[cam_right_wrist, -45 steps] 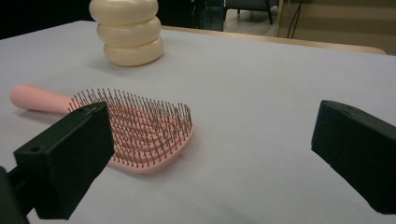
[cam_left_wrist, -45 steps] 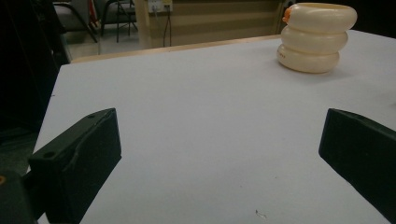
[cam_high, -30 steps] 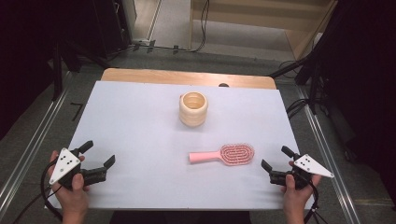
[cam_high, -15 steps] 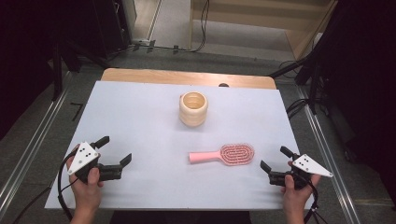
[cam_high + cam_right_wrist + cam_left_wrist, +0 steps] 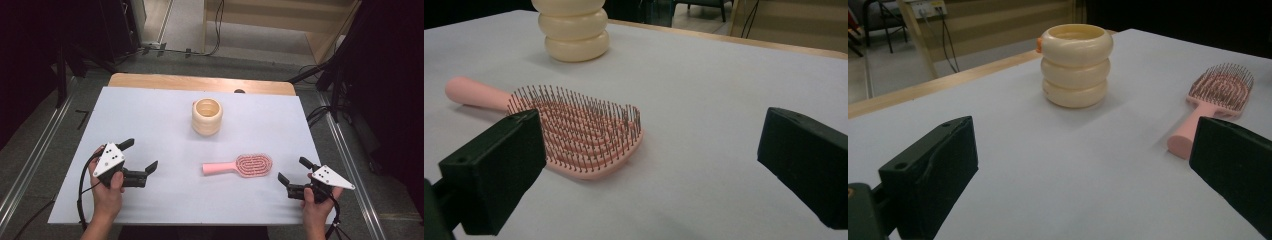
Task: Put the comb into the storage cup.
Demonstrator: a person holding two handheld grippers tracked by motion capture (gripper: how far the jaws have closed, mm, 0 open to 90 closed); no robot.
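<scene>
Pink hairbrush (image 5: 241,166) lies flat on the white table (image 5: 150,115), bristles up, a little right of centre and toward the person's edge; handle points to the left of the high view, oval head to the right. In the right gripper view the brush (image 5: 574,135) sits just ahead of the jaws, its head nearest the camera, nothing touching it. Right gripper (image 5: 296,176) is held low at the table's near right corner, just beside the brush head but apart from it; jaws spread wide, bare tabletop between them. Left gripper (image 5: 139,156) is at the near left, well apart from the brush handle, pointing roughly toward the middle of the table; its jaws have just been opening and now stand fully apart with nothing between them. In the left gripper view the brush (image 5: 1215,100) lies to the right, handle end toward the camera. Cream ribbed cup (image 5: 206,116), three stacked rings in shape, stands upright beyond the brush, near the far middle of the table, clear of both grippers. Wooden strip (image 5: 200,83) runs along the far edge of the table.
</scene>
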